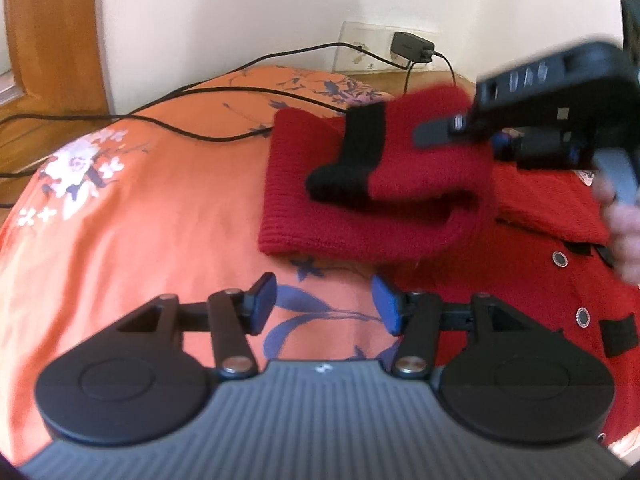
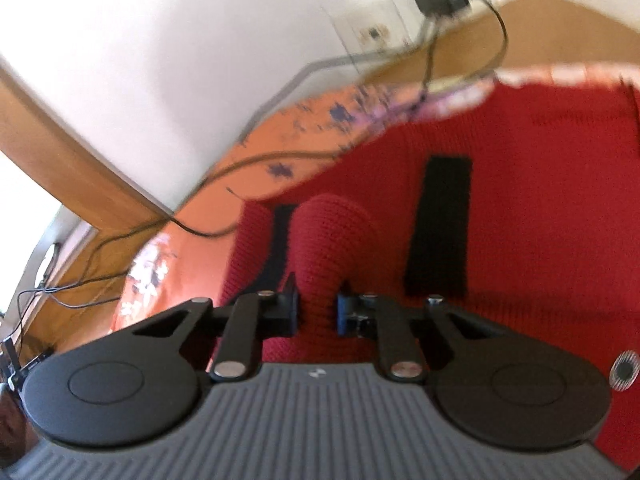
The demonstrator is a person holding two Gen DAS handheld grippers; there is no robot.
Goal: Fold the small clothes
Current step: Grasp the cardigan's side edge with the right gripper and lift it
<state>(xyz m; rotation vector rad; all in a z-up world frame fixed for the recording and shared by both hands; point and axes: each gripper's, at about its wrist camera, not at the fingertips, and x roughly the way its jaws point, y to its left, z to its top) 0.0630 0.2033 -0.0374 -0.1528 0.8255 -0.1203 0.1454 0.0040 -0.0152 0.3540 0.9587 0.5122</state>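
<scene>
Both views blur: right claw (image 2: 318, 312) pinches red sleeve (image 2: 332, 248); left claw (image 1: 324, 304) released.

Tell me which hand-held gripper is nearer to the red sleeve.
Right. The right hand-held gripper is clamped on the red sleeve, lifting it. The left hand-held gripper hangs open over the orange bedcover, short of the sleeve.

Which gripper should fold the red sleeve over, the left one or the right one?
Probably the right gripper: its jaws are already pinched on the red sleeve, lifted above the orange bedspread. The left gripper is open and holds nothing.
</scene>
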